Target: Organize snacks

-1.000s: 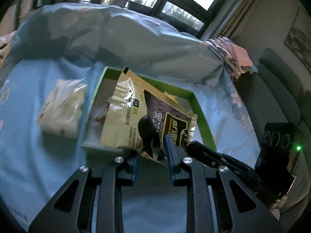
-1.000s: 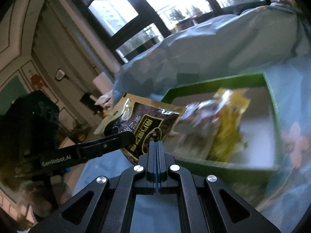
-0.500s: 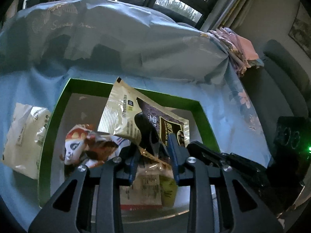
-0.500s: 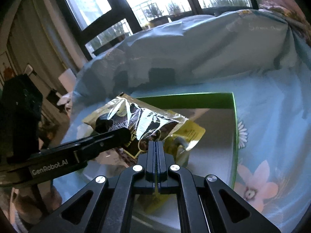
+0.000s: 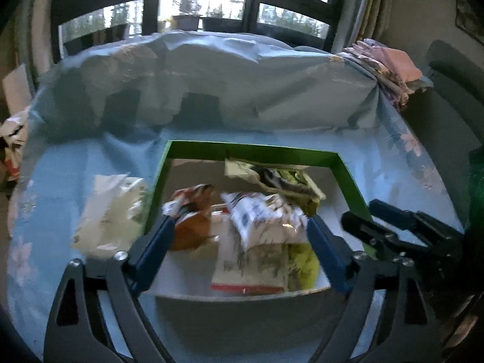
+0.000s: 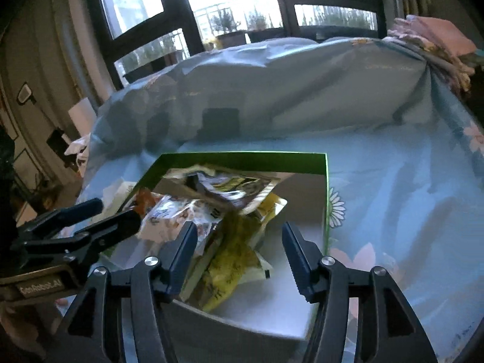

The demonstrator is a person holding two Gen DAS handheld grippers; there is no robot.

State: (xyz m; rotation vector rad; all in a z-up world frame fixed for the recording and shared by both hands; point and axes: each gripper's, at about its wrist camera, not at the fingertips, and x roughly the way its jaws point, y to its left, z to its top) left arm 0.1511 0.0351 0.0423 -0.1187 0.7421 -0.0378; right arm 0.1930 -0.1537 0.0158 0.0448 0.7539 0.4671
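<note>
Plainly, both grippers had just been opening, nothing between pads: left gripper (image 5: 239, 236) wide apart, right gripper (image 6: 239, 242) partly apart. Snack packets (image 5: 266, 220) lay in green-rimmed box (image 5: 251, 149). "GenRobot.AI" printed on left gripper body; packet lettering blurred.

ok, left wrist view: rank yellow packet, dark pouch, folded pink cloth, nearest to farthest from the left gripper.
1. Yellow packet: near end of the box, by the left gripper.
2. Dark pouch: far end of the box.
3. Folded pink cloth: far right, on the covered heap.
</note>
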